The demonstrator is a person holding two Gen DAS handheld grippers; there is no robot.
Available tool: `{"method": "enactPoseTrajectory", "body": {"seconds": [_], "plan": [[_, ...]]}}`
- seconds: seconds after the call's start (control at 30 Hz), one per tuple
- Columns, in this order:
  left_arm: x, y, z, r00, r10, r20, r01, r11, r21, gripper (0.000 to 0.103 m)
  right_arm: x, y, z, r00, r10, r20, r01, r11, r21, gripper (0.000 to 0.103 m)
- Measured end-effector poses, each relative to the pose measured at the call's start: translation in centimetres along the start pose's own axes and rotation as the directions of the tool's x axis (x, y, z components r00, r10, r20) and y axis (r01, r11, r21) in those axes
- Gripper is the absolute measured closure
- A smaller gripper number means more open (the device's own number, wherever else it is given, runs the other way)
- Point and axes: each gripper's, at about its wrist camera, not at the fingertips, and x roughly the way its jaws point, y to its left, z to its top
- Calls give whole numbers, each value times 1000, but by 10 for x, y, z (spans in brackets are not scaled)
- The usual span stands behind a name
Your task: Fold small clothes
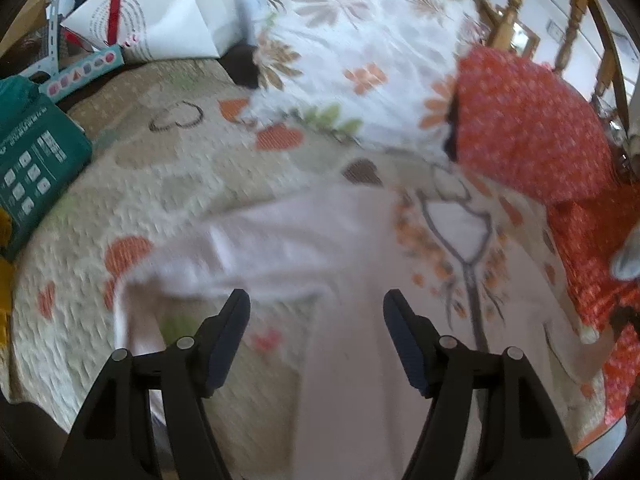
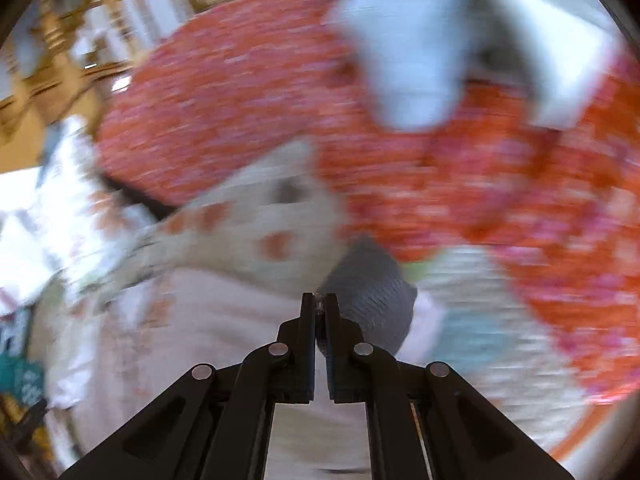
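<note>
Pale pink garment (image 1: 304, 248) lies spread on the quilt (image 1: 160, 184) ahead of your released left jaws (image 1: 316, 312). Your right jaws (image 2: 319, 312) look clenched on a grey sock (image 2: 372, 300) just beside them; next, lay it flat.

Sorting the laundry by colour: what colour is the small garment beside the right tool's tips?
Grey, a ribbed knit; the right wrist view shows it best.
</note>
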Motion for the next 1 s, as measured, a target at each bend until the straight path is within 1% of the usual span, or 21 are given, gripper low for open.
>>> {"method": "enactPoseTrajectory", "body": {"seconds": [0.07, 0.13, 0.2, 0.23, 0.27, 0.33, 0.37, 0.47, 0.53, 0.6, 0.73, 0.87, 0.97, 1.0], "plan": [[4, 13, 8, 1000, 11, 15, -10, 1000, -16, 35, 22, 58, -5, 996, 87, -34, -88, 996, -30, 100], [8, 32, 16, 999, 26, 38, -24, 999, -42, 35, 43, 108, -11, 988, 140, -69, -144, 988, -57, 100], [10, 52, 19, 998, 35, 53, -31, 997, -73, 35, 71, 171, -24, 972, 197, -128, -209, 973, -95, 100], [12, 63, 19, 998, 37, 57, -31, 995, -94, 35, 84, 191, -28, 966, 211, -151, -228, 968, -106, 100], [15, 77, 20, 998, 40, 53, -33, 992, -125, 35, 96, 218, -38, 955, 232, -183, -257, 958, -124, 100], [18, 96, 21, 998, 43, 35, -36, 984, -172, 35, 120, 267, -58, 939, 249, -237, -292, 942, -164, 100], [18, 103, 22, 999, 34, 35, -27, 981, -193, 34, 134, 285, -65, 933, 252, -258, -302, 937, -177, 100], [12, 123, 28, 998, 9, 55, 6, 965, -261, 34, 159, 331, -89, 916, 256, -308, -326, 923, -202, 100], [7, 133, 30, 998, -7, 68, 27, 955, -296, 34, 176, 355, -101, 908, 255, -334, -333, 921, -203, 100], [3, 140, 31, 997, -20, 79, 45, 945, -325, 34, 189, 376, -113, 904, 245, -351, -332, 919, -213, 100], [-4, 152, 33, 995, -31, 96, 64, 926, -372, 34, 200, 406, -127, 899, 247, -361, -343, 911, -229, 100], [-9, 164, 33, 995, -16, 100, 55, 914, -403, 34, 200, 421, -151, 873, 276, -402, -387, 893, -228, 99], [-16, 177, 32, 994, 4, 112, 44, 903, -428, 34, 205, 428, -175, 854, 263, -449, -405, 877, -258, 98], [-19, 182, 31, 993, 12, 115, 39, 899, -437, 34, 209, 432, -185, 845, 254, -471, -412, 871, -268, 97]]}}
